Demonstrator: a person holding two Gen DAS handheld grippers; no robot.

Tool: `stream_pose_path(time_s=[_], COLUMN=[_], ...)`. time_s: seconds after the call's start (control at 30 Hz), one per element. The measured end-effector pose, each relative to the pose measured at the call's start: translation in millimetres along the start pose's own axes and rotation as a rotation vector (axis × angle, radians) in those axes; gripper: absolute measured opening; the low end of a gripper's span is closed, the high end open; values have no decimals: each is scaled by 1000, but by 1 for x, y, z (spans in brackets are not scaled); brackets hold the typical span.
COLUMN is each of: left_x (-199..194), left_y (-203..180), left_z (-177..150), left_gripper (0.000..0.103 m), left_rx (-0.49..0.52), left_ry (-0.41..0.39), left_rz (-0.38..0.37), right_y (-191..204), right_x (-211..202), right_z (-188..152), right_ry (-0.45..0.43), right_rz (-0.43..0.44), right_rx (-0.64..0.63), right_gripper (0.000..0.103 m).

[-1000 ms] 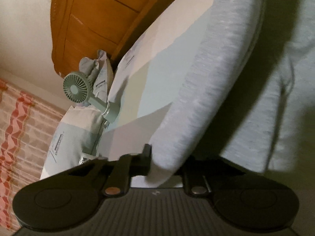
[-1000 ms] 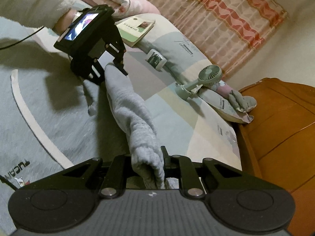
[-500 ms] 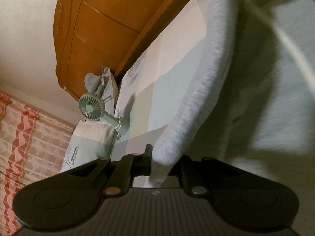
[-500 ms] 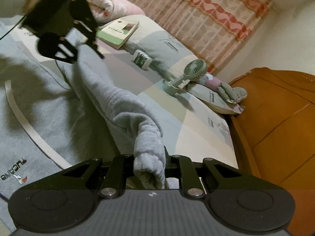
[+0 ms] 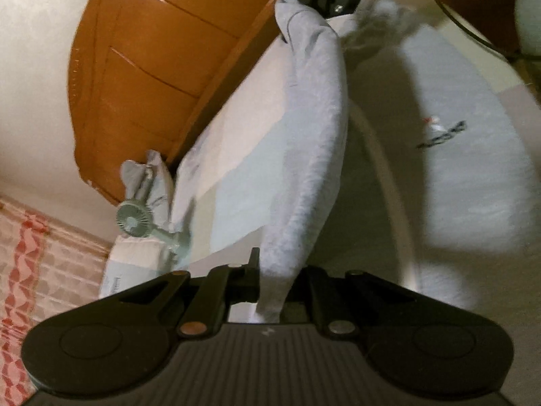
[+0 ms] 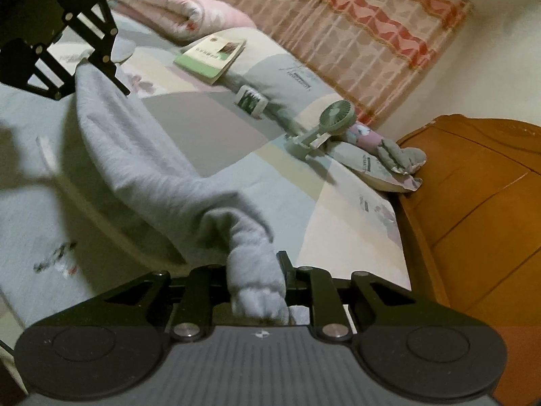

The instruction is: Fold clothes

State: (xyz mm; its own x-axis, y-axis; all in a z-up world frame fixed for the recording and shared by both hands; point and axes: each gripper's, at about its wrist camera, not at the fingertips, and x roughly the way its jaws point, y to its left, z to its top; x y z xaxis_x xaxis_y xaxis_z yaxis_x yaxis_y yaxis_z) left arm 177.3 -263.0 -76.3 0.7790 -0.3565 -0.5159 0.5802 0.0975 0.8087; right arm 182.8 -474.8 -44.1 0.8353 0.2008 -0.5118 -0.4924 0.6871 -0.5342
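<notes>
**A:** So where's this fold at? Both cams are kinda blurry for me.

**B:** Mid-fold, I'd say. The grey sweatshirt point(image 6: 30, 209) is spread out on the bed point(image 6: 338, 209), and one long edge of it, looks like a sleeve point(image 5: 314, 142), is lifted off the bed and strung between the two tools. The left hand-held gripper point(image 5: 275, 284) is clamped tight on one end of it. The right hand-held gripper point(image 6: 260, 287) has a fat wad of the same grey fabric between its fingers; its jaws have just been opening a little, but the cloth is still wedged in there, so I read it as holding.

**A:** And the rest of the shirt?

**B:** Flat on the bed, under and beside that raised strip; you can see the white curved stripe and a small logo point(image 5: 443, 132). The green fan point(image 6: 333, 118), the book point(image 6: 213, 55) and the pillows sit well off to the side, not in the way.

**A:** Next move?

**B:** My guess: carry the strip across over the body, keep both ends level so it lands straight, lay it down, then let go. The risk is the right side slipping loose early.
</notes>
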Motion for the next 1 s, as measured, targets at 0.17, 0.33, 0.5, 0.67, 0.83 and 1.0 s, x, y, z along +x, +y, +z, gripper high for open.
stream_pose_path(time_s=[0.17,0.33,0.5,0.67,0.83,1.0], left_x=[11,28,33,28,27,28], left_y=[-21,-33,-41,-38,-33,-33], left_z=[4,1,-3,-7,-10,-14], left_gripper=[5,6,6,6,6,8], left_rx=[10,-29,-58,-118,-171,-208], left_ry=[17,45,47,38,25,10], left_rz=[-48,-103,-113,-117,-120,-122], right_y=[11,25,29,13,-5,5], right_x=[3,2,-26,-56,-64,-45], right_z=[-14,-33,-49,-51,-47,-60], right_ry=[64,165,226,256,209,168], right_rz=[17,24,14,31,205,372], right_rx=[-27,-32,20,239,679,1101], right_gripper=[30,38,50,52,54,58])
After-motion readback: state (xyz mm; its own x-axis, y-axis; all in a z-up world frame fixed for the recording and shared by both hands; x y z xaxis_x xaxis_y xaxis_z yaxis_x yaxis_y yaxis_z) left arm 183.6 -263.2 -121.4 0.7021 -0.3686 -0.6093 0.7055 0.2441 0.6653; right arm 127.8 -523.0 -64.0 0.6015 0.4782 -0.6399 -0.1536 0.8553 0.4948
